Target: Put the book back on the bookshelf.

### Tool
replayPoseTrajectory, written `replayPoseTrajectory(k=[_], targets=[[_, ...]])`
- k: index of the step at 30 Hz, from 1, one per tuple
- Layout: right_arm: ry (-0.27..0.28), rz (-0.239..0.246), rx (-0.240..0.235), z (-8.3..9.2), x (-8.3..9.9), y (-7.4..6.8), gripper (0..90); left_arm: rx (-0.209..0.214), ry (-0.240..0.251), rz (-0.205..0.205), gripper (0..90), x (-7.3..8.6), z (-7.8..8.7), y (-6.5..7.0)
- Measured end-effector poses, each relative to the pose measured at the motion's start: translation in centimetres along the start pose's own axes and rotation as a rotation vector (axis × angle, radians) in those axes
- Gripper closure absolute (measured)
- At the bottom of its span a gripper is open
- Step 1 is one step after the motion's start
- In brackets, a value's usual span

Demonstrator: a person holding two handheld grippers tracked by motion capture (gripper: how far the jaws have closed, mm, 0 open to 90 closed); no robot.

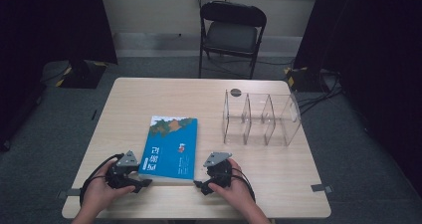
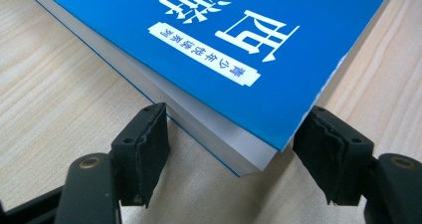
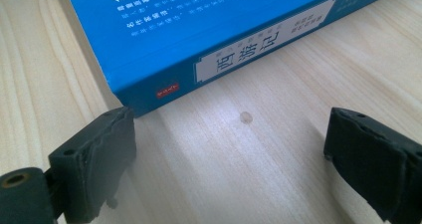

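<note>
Hands at the near table edge each hold a gripper: the left gripper (image 1: 140, 182) has its jaws spread wide around the near left corner of a blue book (image 1: 170, 147), one pad by the page edge and the other by the cover's corner, clamping nothing. Just across the book's near end, the right gripper (image 1: 199, 184) is likewise released, its jaws parted over bare wooden table (image 3: 239, 149) with one pad beside the spine's corner. Farther beyond it stands a clear divided organizer (image 1: 260, 118), and past the table a black folding chair (image 1: 231, 32).
</note>
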State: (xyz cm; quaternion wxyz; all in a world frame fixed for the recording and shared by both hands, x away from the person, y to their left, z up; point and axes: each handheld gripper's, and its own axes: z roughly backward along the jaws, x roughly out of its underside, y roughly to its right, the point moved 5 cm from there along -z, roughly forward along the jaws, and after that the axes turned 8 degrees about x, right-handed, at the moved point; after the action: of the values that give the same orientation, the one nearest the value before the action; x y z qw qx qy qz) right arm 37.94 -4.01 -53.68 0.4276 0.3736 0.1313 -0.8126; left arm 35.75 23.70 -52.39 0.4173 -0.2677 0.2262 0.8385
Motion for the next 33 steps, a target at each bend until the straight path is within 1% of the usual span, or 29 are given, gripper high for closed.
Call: replayPoseTrajectory(k=[2,3,4,5,6,7,9,11,12,15,16,17,18,19,20,21,22,23,24,25,27,28,29,30,31,33], targets=[[0.000,0.000,0.000,0.00,0.00,0.00,5.8,-0.001,0.009,0.003,30.1,0.04,-0.05,0.05],[0.000,0.000,0.000,0.00,0.00,0.00,5.8,-0.004,0.005,-0.009,30.0,0.15,0.01,0.02],[0.000,0.000,0.000,0.00,0.00,0.00,5.8,-0.004,0.005,-0.009,29.9,0.15,0.01,0.02],[0.000,0.000,0.000,0.00,0.00,-0.01,5.8,-0.005,0.019,-0.018,29.9,0.20,-0.06,0.03],[0.000,0.000,-0.001,0.00,0.00,-0.01,5.8,-0.003,0.022,-0.021,29.9,0.24,-0.09,0.03],[0.000,-0.001,-0.001,0.00,0.00,-0.01,5.8,-0.010,0.013,-0.035,29.8,0.29,-0.07,0.04],[0.000,0.000,-0.001,0.00,0.00,-0.01,5.8,-0.009,0.008,-0.042,30.0,0.33,-0.06,0.03],[0.000,0.000,0.000,0.00,0.00,0.00,5.7,-0.010,0.019,-0.035,29.9,0.32,-0.11,0.07],[0.000,0.000,0.000,0.00,0.00,0.00,5.7,-0.012,0.011,-0.041,29.9,0.33,-0.07,0.02],[0.000,0.000,-0.001,0.00,0.00,-0.01,5.7,-0.018,0.007,-0.035,30.2,0.32,-0.05,0.07],[0.000,0.001,0.000,0.00,0.00,0.00,5.7,-0.021,0.009,-0.027,30.9,0.26,-0.07,0.16],[0.000,0.000,0.000,0.00,0.00,0.01,5.7,-0.025,-0.001,-0.021,31.1,0.21,-0.05,0.22],[0.000,0.000,0.000,0.00,0.00,0.00,5.7,-0.028,0.007,-0.013,31.2,0.15,-0.12,0.28],[0.000,0.000,0.000,0.00,0.00,0.01,5.8,-0.028,0.007,-0.013,31.3,0.15,-0.12,0.28],[0.000,0.000,0.000,0.00,0.00,0.00,5.8,-0.030,-0.008,-0.024,31.4,0.09,0.00,0.17],[0.000,0.000,0.000,0.00,0.00,0.00,5.8,-0.030,-0.008,-0.024,31.5,0.09,0.00,0.17],[0.000,0.000,0.000,0.00,0.00,0.01,5.7,-0.032,-0.012,-0.014,31.8,0.00,-0.03,0.33],[0.001,0.001,0.000,-0.01,-0.01,0.01,5.7,-0.033,-0.016,-0.015,31.9,-0.03,0.00,0.33],[0.001,0.001,0.000,-0.01,-0.01,0.01,5.7,-0.033,-0.016,-0.015,31.9,-0.03,0.00,0.33],[0.001,0.001,0.000,-0.01,-0.01,0.01,5.7,-0.030,-0.002,0.000,32.0,-0.08,-0.08,0.37],[0.000,0.000,0.000,0.00,0.00,0.00,5.7,-0.019,-0.007,0.007,32.0,-0.11,0.04,0.31],[0.001,0.001,0.000,0.00,-0.01,0.01,5.7,-0.021,-0.008,-0.002,32.2,-0.18,0.15,0.22],[0.001,0.001,0.000,0.00,-0.01,0.01,5.8,-0.020,-0.012,0.005,32.4,-0.23,0.26,0.26],[0.000,0.000,0.000,0.00,-0.01,0.01,5.8,-0.027,-0.012,-0.006,32.6,-0.32,0.35,0.19],[0.001,0.001,0.000,-0.01,-0.01,0.01,5.7,-0.023,-0.014,0.004,32.9,-0.32,0.33,0.28],[0.000,0.000,0.000,0.00,0.00,0.01,5.7,-0.026,-0.015,0.005,34.3,-0.43,0.34,0.31]])
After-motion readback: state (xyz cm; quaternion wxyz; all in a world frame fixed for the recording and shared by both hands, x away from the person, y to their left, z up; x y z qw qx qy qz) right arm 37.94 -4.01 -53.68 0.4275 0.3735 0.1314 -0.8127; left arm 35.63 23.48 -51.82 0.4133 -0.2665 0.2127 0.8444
